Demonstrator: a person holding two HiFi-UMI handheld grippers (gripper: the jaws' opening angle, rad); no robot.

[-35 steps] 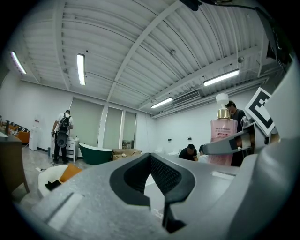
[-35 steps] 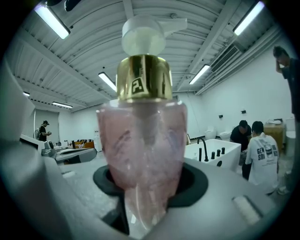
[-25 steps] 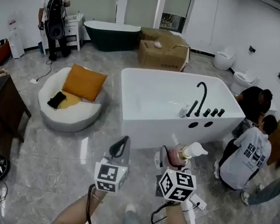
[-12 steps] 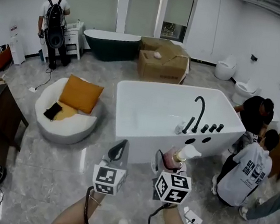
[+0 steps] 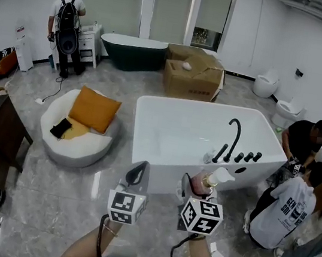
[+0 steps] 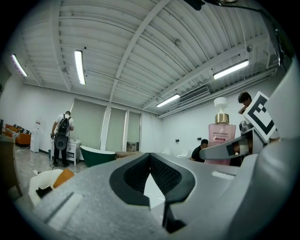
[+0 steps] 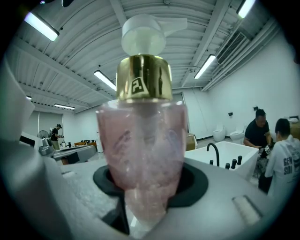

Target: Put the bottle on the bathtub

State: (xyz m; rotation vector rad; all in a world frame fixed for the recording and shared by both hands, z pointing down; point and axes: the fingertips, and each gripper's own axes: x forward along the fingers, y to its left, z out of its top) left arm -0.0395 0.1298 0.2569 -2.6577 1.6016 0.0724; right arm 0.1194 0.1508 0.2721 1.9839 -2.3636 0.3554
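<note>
Pink pump bottle (image 5: 204,182), gold collar, white nozzle, is sitting upright in the right gripper (image 5: 195,186), just before the white bathtub (image 5: 158,165).

**Legible print: v. little**

We read a doubled-F logo on the gold collar (image 7: 143,79) of the bottle (image 7: 140,154). A crouching person's shirt (image 5: 282,207) shows "GEN…", the rest is unclear. Bottle label (image 6: 221,140) & carton (image 5: 193,78) print are too small to read.

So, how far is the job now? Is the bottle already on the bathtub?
Not yet. Done: the right gripper has the pink bottle, jaws shut on it. In hand: the bottle is held upright in the air, short of the white bathtub. Left: reach the bathtub, set the bottle on its rim, then open the jaws. The left gripper is shut and empty.
</note>
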